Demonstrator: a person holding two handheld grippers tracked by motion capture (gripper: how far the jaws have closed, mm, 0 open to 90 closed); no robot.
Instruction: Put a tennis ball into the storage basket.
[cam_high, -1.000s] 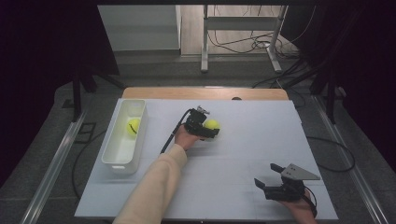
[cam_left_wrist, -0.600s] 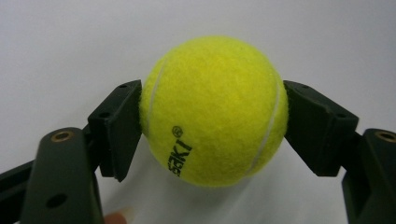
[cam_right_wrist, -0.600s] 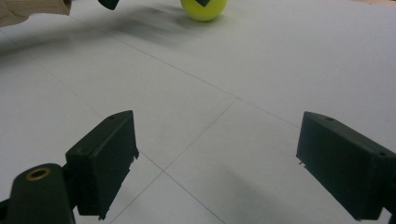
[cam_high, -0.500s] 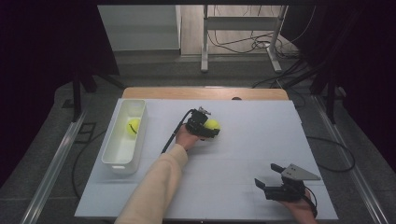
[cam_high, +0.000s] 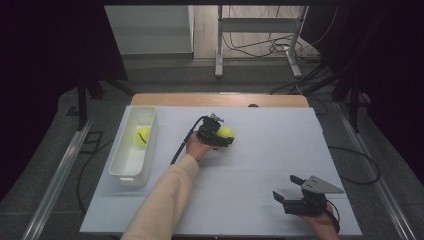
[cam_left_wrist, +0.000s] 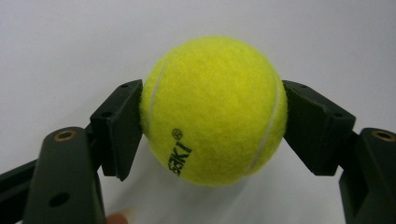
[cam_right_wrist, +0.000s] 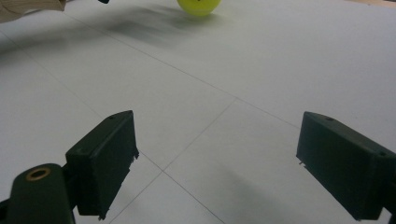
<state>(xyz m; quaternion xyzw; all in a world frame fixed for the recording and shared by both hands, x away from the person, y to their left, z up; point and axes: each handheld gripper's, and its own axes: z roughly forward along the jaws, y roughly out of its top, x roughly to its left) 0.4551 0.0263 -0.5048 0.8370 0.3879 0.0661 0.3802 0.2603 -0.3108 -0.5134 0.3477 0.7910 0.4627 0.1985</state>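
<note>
Your right gripper's (cam_high: 287, 192) two black fingers (cam_right_wrist: 105, 158) stood wide apart with nothing between them, and bare white table (cam_high: 280, 150) showed through the gap in the right gripper view. That gripper sat low at the near right corner of the table, its grey three-cornered plate (cam_high: 320, 185) on top, with your right hand (cam_high: 322, 225) just behind it at the table's near edge.

Farther in, your left arm in its pale sleeve (cam_high: 165, 200) reached from the near edge toward the middle of the table. Your left gripper (cam_left_wrist: 212, 116) there had its jaws closed against the two sides of a yellow tennis ball (cam_left_wrist: 212, 109), each pad touching the felt, as the left gripper view showed. The ball bore black lettering on its lower left and cast a shadow on the table under it; whether it rested on the surface or hung just above it, I could not tell. A black cable (cam_high: 182, 142) trailed back from that gripper.

To the left, well apart from the held ball, a white bin (cam_high: 125, 172) lay along the table's left side. A second yellow ball (cam_high: 142, 136) lay in its far half.
</note>
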